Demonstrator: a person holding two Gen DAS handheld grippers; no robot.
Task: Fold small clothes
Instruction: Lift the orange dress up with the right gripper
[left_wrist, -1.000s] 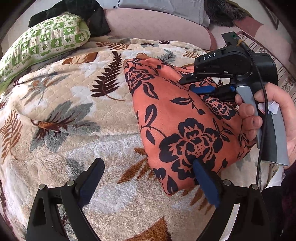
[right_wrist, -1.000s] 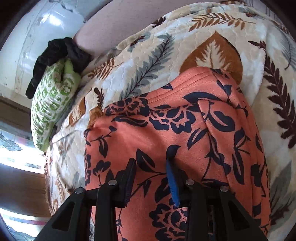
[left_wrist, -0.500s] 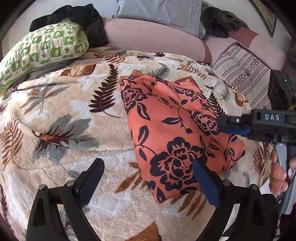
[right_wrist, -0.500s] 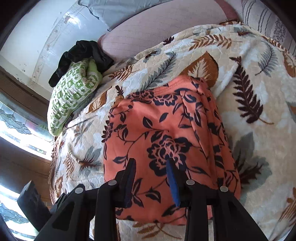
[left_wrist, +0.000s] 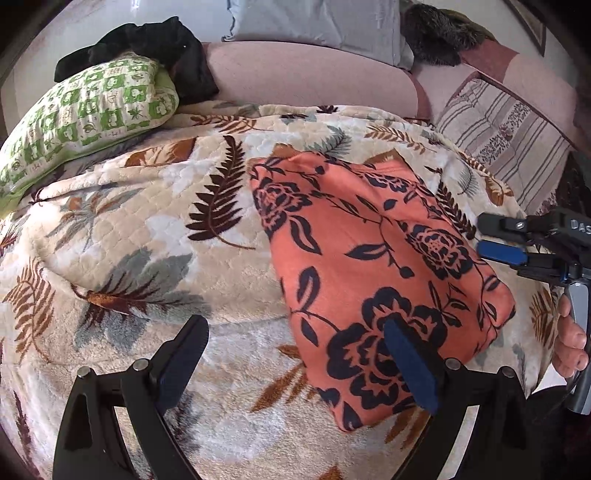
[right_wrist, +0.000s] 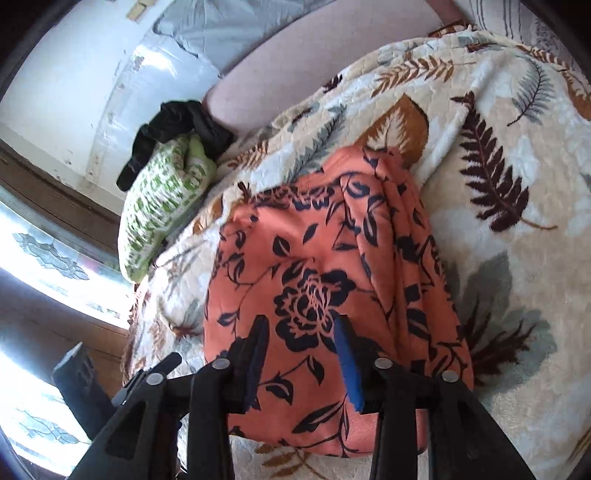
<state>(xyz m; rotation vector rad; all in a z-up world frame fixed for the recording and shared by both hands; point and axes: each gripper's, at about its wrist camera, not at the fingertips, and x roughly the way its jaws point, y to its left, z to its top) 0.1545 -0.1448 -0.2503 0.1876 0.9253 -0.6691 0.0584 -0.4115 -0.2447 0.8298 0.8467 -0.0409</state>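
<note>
Plush leaf-print blanket (left_wrist: 229, 280) bears a folded, rectangular orange floral garment (left_wrist: 369, 266); both claws empty, right claw (right_wrist: 301, 354) opening.

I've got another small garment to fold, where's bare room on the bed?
Free: the leaf-print blanket between the green checked pillow and the folded orange floral garment. Crowded: beside the right gripper, whose jaws are opening, empty.

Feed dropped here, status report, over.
Left tongs open, empty. Right tongs opening, nothing between. Orange floral folded garment flat on leaf-print blanket. Nothing obstructing.
</note>
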